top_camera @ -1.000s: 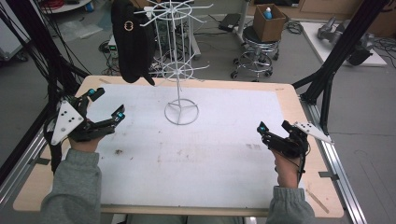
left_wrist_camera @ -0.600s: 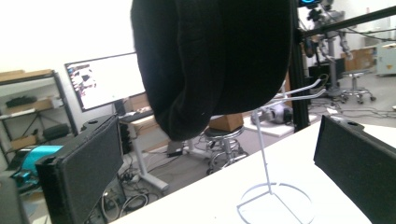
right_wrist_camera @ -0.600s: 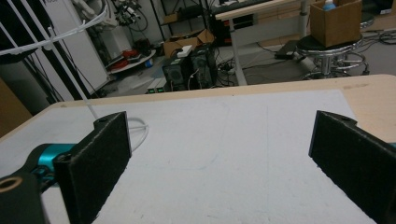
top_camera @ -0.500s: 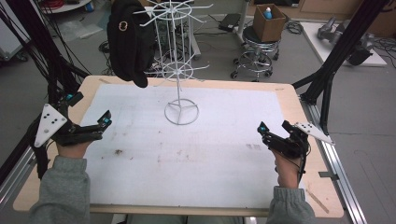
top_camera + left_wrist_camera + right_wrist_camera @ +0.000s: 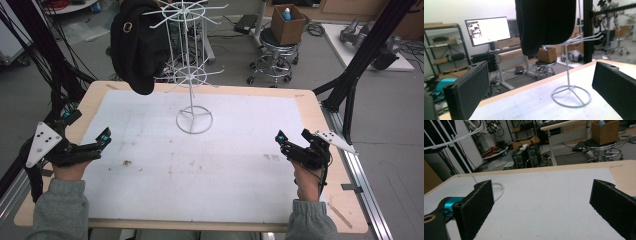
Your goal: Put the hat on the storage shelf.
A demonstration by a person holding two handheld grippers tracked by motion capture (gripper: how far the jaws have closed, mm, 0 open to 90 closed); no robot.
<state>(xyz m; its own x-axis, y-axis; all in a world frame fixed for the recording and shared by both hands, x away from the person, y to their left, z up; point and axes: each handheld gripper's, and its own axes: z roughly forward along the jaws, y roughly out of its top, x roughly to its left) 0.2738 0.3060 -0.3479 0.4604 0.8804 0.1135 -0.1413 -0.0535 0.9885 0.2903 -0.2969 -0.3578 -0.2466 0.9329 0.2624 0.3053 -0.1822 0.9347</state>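
A white wire rack (image 5: 191, 82) stands on a ring base at the table's far middle. A black cap with a small metal buckle (image 5: 135, 47) hangs from its upper left arm. My left gripper (image 5: 90, 125) is open and empty near the table's left edge, well short of the rack. The left gripper view looks between my wide jaws at the cap (image 5: 546, 25) and the rack's base (image 5: 570, 96). At the right, my right gripper (image 5: 292, 136) is open above the mat with nothing in it. Its own view shows the rack's base ring (image 5: 499, 190) beyond the left jaw.
A white mat (image 5: 200, 165) covers most of the wooden table (image 5: 310, 107). Black frame posts rise at the left (image 5: 55, 75) and right (image 5: 360, 65) edges. A stool carrying a cardboard box (image 5: 287, 22) stands on the floor behind the table.
My left gripper has drawn back from near the rack, moving left and toward the person, still open. The cap has swung slightly on its arm. The right gripper has stayed put.
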